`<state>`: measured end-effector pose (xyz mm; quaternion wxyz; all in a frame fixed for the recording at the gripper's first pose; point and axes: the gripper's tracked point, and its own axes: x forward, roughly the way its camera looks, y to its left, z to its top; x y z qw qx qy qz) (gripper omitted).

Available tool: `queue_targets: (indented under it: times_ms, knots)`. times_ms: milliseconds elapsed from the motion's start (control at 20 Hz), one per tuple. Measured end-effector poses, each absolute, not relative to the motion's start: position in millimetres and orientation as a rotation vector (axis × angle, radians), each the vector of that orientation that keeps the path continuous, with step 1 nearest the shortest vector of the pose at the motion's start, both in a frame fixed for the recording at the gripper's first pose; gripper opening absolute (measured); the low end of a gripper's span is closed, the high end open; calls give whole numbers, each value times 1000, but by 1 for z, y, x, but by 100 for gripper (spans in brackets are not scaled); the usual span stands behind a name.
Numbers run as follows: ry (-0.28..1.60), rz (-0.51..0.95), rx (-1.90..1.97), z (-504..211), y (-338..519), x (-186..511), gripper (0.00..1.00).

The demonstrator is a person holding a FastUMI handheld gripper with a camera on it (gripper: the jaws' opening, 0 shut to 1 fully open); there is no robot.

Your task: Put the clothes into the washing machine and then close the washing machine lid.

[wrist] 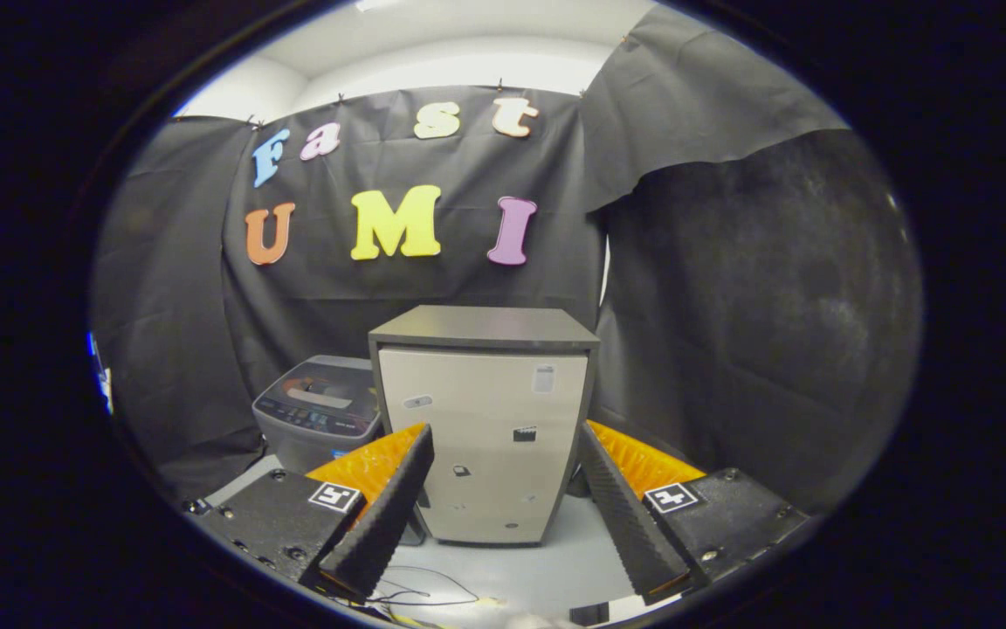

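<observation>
- Washing machine (320,406): grey, top-loading, with a control panel along its top. It stands on the floor, beyond my left finger, just beside the left wall of the cabinet and partly hidden by it. Its lid lies down flat, closed.
- Clothes: I see no garment on the floor, on the cabinet or in my grip.
- Step in hand: a judgement only. A closed lid with no clothes about fits two stages: the load already inside and the lid shut over it, or the load lying somewhere I cannot see with the lid yet to be raised. I cannot tell which.
- Next move: I name none, since each stage calls for a different one. Any approach to the machine means steering left, past the cabinet corner.
- Cabinet (485,428): pale front, dark top, standing straight ahead of my fingers and well apart from them.
- Gripper (503,524): my fingers are spread wide and hold nothing; only the cabinet front and the pale floor (555,559) show between them.
- Cable (424,594): a thin dark wire on the floor, just ahead of my left finger.
</observation>
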<state>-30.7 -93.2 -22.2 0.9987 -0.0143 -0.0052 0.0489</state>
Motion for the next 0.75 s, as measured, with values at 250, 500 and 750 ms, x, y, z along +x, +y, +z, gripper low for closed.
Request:
queue_targets:
  times_ms: [250, 500, 750]
  knots:
    - [-9, 99, -31, -25, -95, -27, 100]
    - [-14, 99, -36, -22, -98, -28, 100]
    - [-17, 105, -33, -22, -99, -30, 100]
